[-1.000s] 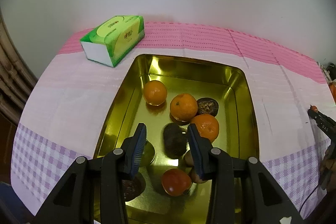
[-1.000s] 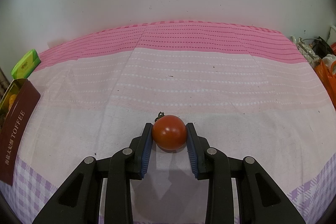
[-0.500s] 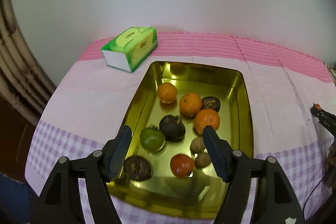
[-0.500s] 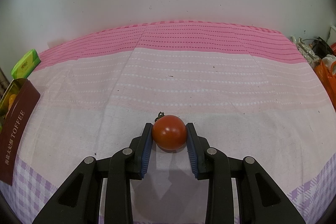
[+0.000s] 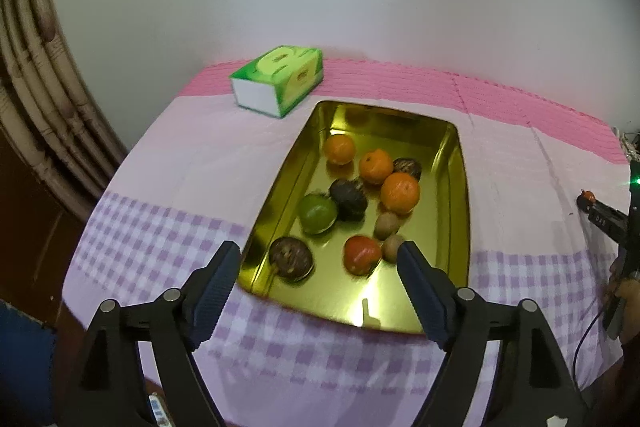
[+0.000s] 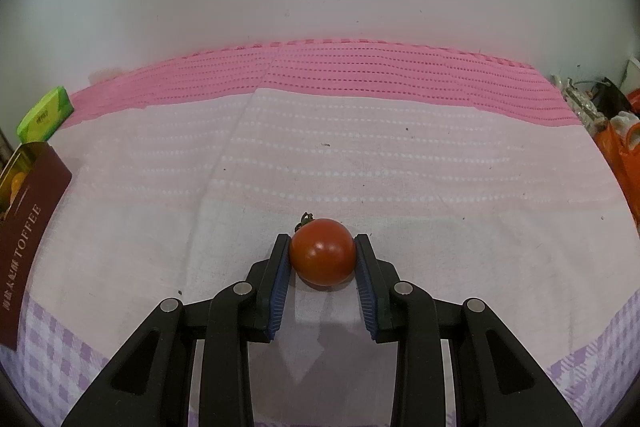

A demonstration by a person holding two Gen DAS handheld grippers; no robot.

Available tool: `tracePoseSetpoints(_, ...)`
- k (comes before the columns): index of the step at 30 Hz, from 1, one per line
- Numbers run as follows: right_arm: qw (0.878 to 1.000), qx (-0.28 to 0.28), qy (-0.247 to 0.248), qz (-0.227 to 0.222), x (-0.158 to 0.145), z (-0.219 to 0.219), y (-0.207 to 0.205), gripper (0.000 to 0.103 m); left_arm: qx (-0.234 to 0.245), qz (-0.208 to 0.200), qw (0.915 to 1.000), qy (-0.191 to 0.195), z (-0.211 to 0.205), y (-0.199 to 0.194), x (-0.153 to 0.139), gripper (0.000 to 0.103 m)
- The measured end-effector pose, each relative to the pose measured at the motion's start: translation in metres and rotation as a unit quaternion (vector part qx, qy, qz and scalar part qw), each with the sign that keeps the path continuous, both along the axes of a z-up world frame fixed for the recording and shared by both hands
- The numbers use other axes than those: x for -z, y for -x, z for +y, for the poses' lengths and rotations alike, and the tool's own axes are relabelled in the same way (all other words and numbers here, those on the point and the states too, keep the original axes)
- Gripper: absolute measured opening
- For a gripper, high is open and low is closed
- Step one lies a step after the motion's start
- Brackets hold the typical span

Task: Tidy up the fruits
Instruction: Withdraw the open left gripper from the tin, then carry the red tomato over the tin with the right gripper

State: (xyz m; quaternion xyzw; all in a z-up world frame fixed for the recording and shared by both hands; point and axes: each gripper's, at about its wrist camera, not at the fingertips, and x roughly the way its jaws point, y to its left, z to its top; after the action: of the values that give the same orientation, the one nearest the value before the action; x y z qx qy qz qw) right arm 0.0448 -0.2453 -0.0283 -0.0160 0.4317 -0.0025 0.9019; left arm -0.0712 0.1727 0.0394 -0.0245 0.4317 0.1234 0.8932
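In the left wrist view, the left gripper (image 5: pixel 318 277) has just been opening and holds nothing; the gold tray (image 5: pixel 460 227) with fruits fills the centre. In the right wrist view, the right gripper (image 6: pixel 322 253) squeezes a red tomato (image 6: pixel 322 251) at lower centre, on the cloth (image 6: pixel 360 163).

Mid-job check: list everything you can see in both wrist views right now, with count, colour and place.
tray: 1, gold, on the cloth
oranges: 3, orange, far half of the tray
green fruit: 1, tray middle
dark fruits: 3, brown-black, in the tray
kiwis: 2, brown, in the tray
tomatoes: 2, red, one in the tray, one on the cloth
tissue box: 1, green, behind the tray
tablecloth: 1, pink, white, lilac check
left gripper: open, empty, jaws just been opening
right gripper: shut on the tomato
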Motion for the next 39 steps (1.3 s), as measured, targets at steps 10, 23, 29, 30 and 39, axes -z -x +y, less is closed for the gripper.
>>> tracePoseSetpoints(10,1.000,0.008,-0.006,0.000,-0.001,-0.001,0.004,0.032,-0.042,0.032,0.9979,0.038,0.030,0.040,0.013,0.078)
tracePoseSetpoints(23,0.997,-0.006,-0.072,-0.002,-0.005,0.003,0.052,0.032,-0.052,0.041,0.9973,0.033,0.041,0.047,0.032,0.078)
tracePoseSetpoints(29,0.994,-0.049,-0.096,-0.003,-0.016,0.037,0.071,0.032,-0.054,0.045,0.9966,0.043,0.044,0.046,0.036,0.078)
tracePoseSetpoints(30,0.993,-0.060,-0.098,-0.005,-0.021,0.045,0.073,0.032,-0.055,0.045,0.9965,0.044,0.045,0.046,0.036,0.078)
tracePoseSetpoints(39,0.977,-0.182,-0.107,-0.033,-0.070,0.140,0.088,0.032,-0.059,0.037,0.9968,0.040,0.048,0.046,0.034,0.078)
